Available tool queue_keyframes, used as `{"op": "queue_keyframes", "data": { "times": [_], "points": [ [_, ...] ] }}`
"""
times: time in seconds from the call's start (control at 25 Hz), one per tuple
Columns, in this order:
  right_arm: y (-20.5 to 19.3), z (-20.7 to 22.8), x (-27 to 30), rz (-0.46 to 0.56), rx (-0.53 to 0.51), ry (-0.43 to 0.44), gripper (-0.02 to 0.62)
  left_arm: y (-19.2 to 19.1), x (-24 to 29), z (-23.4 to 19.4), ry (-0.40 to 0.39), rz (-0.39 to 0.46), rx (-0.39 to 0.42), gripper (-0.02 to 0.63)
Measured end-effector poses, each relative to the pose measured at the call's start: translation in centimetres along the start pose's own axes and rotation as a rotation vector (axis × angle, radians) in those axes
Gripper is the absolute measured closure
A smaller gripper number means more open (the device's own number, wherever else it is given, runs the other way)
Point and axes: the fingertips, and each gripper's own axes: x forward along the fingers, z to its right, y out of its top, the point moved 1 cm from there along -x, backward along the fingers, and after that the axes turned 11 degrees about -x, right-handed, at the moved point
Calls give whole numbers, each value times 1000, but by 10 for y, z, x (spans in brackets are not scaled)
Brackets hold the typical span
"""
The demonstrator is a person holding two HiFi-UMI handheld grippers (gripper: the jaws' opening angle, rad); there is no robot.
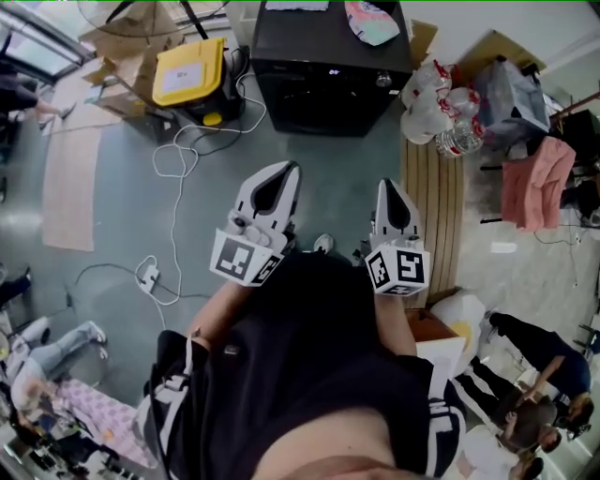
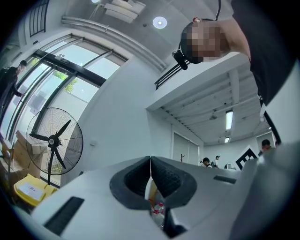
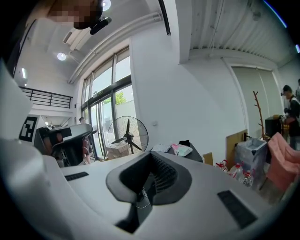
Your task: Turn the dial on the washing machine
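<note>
The black washing machine [image 1: 328, 66] stands at the top middle of the head view, its front facing me, with a small round dial [image 1: 382, 81] near its upper right corner. A pale cloth [image 1: 372, 21] lies on its top. Both grippers are held out in front of my body, well short of the machine and touching nothing. My left gripper [image 1: 289, 167] is shut, and its pads meet with nothing between them [image 2: 150, 159]. My right gripper [image 1: 392, 184] is also shut and empty [image 3: 151, 154]. In the right gripper view the machine [image 3: 199, 159] shows beyond the jaws.
A yellow-lidded box [image 1: 190, 70] and cardboard boxes [image 1: 122, 66] stand left of the machine. A white cable with a power strip [image 1: 150, 275] trails over the floor. Bagged water bottles [image 1: 450, 127], a wooden slat panel [image 1: 436, 206] and a pink cloth [image 1: 534, 183] lie right. People stand at lower right [image 1: 534, 347].
</note>
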Motion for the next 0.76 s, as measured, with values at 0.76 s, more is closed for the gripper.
{"op": "queue_keyframes", "data": {
  "times": [0.76],
  "points": [
    [-3,-9,12,-2,-2,-2,571,-6,0,-9,-17,-11,-6,583]
  ]
}}
